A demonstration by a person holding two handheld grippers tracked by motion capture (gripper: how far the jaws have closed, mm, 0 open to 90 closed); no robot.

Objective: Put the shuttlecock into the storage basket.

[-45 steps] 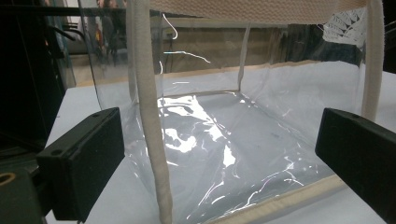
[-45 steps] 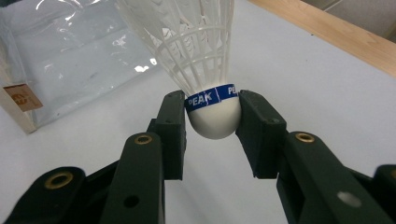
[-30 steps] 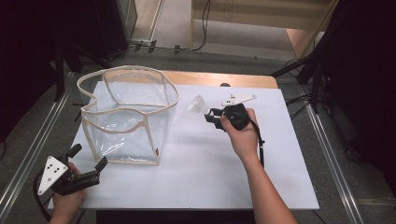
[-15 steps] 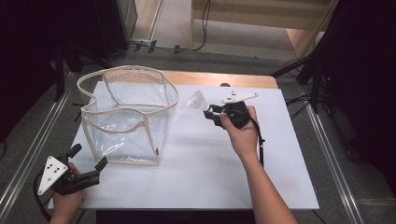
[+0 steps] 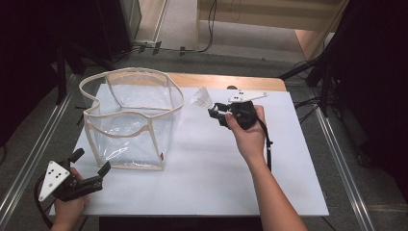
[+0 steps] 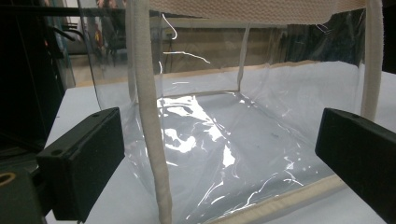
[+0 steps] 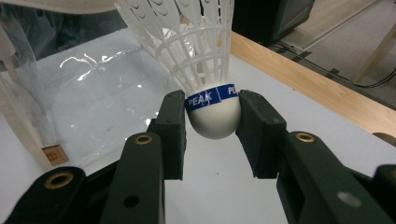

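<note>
A white plastic shuttlecock with a blue band and round white cork is pinched at its cork between the jaws of my right gripper. From above, the shuttlecock hangs over the white table just right of a clear plastic bag with cream fabric trim, which stands open. My right gripper points left toward the bag's rim. My left gripper rests at the table's front left corner, jaws wide apart. Its own view looks at the bag's clear wall and a cream strap, with nothing between the jaws.
The white tabletop has a wooden strip along its far edge. Dark stands and cables crowd the floor at the right and back. A metal rail runs along the left side.
The right hand has shifted slightly with the shuttlecock still in its jaws. The left gripper and the bag have stayed put.
</note>
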